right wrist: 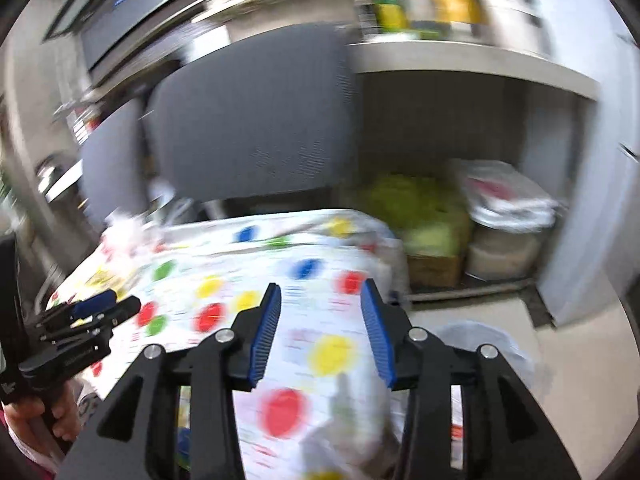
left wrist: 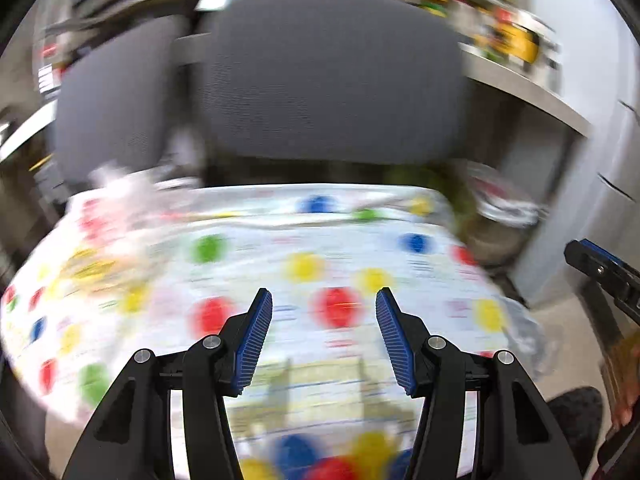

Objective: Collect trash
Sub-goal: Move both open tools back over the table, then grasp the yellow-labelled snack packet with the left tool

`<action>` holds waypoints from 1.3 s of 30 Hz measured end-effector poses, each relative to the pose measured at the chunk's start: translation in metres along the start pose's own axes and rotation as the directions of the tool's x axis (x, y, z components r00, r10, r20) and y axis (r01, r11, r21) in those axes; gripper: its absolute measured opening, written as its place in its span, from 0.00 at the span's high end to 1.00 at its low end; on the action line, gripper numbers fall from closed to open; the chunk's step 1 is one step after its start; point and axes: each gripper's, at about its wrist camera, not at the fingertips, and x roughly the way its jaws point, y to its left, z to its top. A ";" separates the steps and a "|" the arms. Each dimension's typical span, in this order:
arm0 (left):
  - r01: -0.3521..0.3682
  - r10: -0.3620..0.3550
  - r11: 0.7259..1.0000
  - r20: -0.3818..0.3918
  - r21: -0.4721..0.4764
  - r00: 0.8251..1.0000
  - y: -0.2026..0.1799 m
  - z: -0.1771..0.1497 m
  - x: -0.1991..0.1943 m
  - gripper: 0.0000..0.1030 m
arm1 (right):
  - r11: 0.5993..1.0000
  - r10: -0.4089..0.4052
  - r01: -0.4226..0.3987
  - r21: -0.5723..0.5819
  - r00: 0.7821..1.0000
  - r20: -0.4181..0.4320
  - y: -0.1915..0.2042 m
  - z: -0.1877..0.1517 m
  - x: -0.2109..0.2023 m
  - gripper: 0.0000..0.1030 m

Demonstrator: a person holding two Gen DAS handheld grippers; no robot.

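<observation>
A table carries a white cloth with coloured dots point(left wrist: 256, 248) point(right wrist: 288, 280); both views are blurred. A crumpled pale wrapper point(left wrist: 116, 188) point(right wrist: 124, 224) lies at its far left corner, with yellowish scraps point(left wrist: 88, 268) nearer. My left gripper point(left wrist: 324, 296) hangs over the cloth, open, with nothing between its blue pads; the right wrist view shows it at the left point(right wrist: 114, 305). My right gripper point(right wrist: 321, 286) is open over the table's right side, nothing pressed between its pads. A blurred pale shape point(right wrist: 344, 420) lies below it. Its finger shows at the right edge point(left wrist: 600, 264).
Grey mesh chairs point(left wrist: 320, 80) point(right wrist: 248, 120) stand behind the table. Right of the table a clear plastic bag point(right wrist: 480, 340) sits on the floor. Under the counter are a box of green stuff point(right wrist: 424, 216) and tubs with a white bag point(right wrist: 504, 208). A hand point(right wrist: 40, 416) holds the left gripper.
</observation>
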 end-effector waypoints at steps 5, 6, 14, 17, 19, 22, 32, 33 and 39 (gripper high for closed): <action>-0.146 0.147 0.980 0.002 -0.137 0.989 0.096 -0.011 -0.017 0.46 | 0.987 0.118 -0.123 -0.104 0.992 -0.051 0.083 0.010 0.044 0.60; -0.166 0.168 0.974 -0.001 -0.154 0.986 0.110 -0.012 -0.019 0.46 | 0.982 0.141 -0.148 -0.118 0.988 -0.067 0.100 0.011 0.054 0.60; -0.212 0.207 0.910 -0.050 -0.357 0.977 0.226 -0.031 -0.014 0.49 | 0.953 0.207 -0.230 -0.199 0.970 -0.127 0.186 0.018 0.106 0.60; -0.168 0.167 0.909 -0.037 -0.382 0.985 0.238 -0.028 -0.007 0.50 | 0.947 0.212 -0.239 -0.216 0.967 -0.142 0.203 0.019 0.122 0.60; -0.154 0.154 0.906 -0.032 -0.395 0.988 0.241 -0.023 0.003 0.50 | 0.943 0.214 -0.244 -0.226 0.965 -0.149 0.216 0.021 0.135 0.60; -0.135 0.127 0.899 -0.046 -0.416 0.991 0.251 -0.016 0.023 0.50 | 0.938 0.217 -0.250 -0.240 0.964 -0.154 0.230 0.023 0.154 0.60; -0.150 0.117 0.878 -0.100 -0.454 0.988 0.277 0.004 0.082 0.49 | 0.931 0.224 -0.264 -0.254 0.958 -0.178 0.246 0.039 0.207 0.59; -0.156 0.122 0.880 -0.105 -0.449 0.987 0.280 0.006 0.088 0.49 | 0.929 0.227 -0.269 -0.255 0.956 -0.184 0.247 0.041 0.211 0.57; -0.120 0.085 0.883 -0.098 -0.454 0.992 0.289 0.015 0.100 0.78 | 0.928 0.234 -0.276 -0.249 0.954 -0.186 0.248 0.047 0.219 0.54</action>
